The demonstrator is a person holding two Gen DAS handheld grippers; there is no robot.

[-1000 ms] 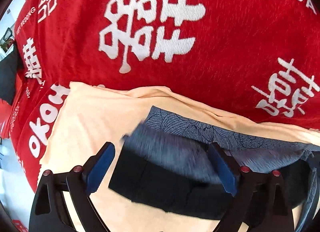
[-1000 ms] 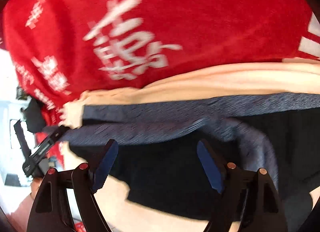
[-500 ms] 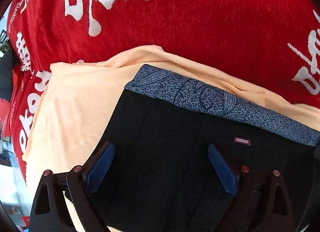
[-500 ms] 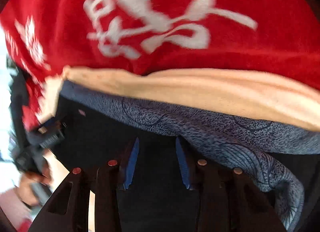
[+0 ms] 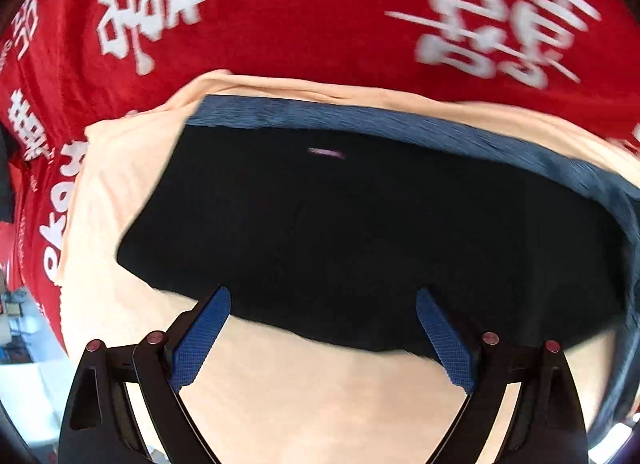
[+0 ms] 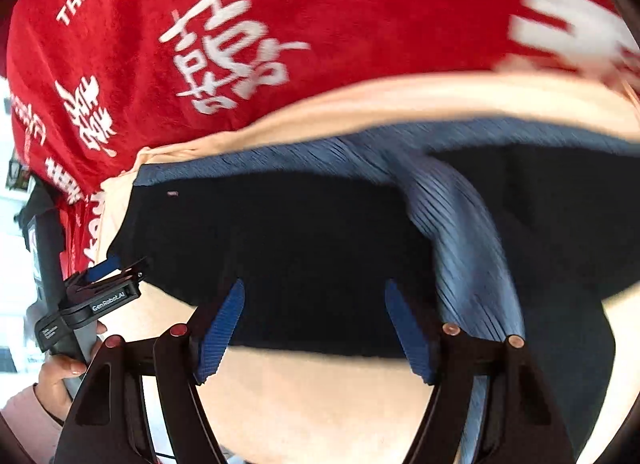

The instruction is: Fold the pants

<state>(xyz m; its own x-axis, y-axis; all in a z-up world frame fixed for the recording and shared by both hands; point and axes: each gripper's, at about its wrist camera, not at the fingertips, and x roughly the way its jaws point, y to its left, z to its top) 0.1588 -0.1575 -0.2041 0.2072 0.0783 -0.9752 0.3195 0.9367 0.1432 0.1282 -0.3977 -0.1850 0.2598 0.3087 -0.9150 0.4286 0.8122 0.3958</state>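
1. While both hand-held grippers hang released, the left hand-held gripper and right hand-held gripper should, I judge, each pinch the near hem of the black pants squarely before folding.
2. Those pants lie flat on a peach cloth over the red blanket.
3. Only the right view shows the blue waistband doubled back, and the person's hand.

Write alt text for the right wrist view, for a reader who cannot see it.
Black pants with a blue-grey patterned waistband lie on a peach cloth over a red blanket with white characters. The open right gripper hovers at the pants' near edge; the left gripper is at their left corner.
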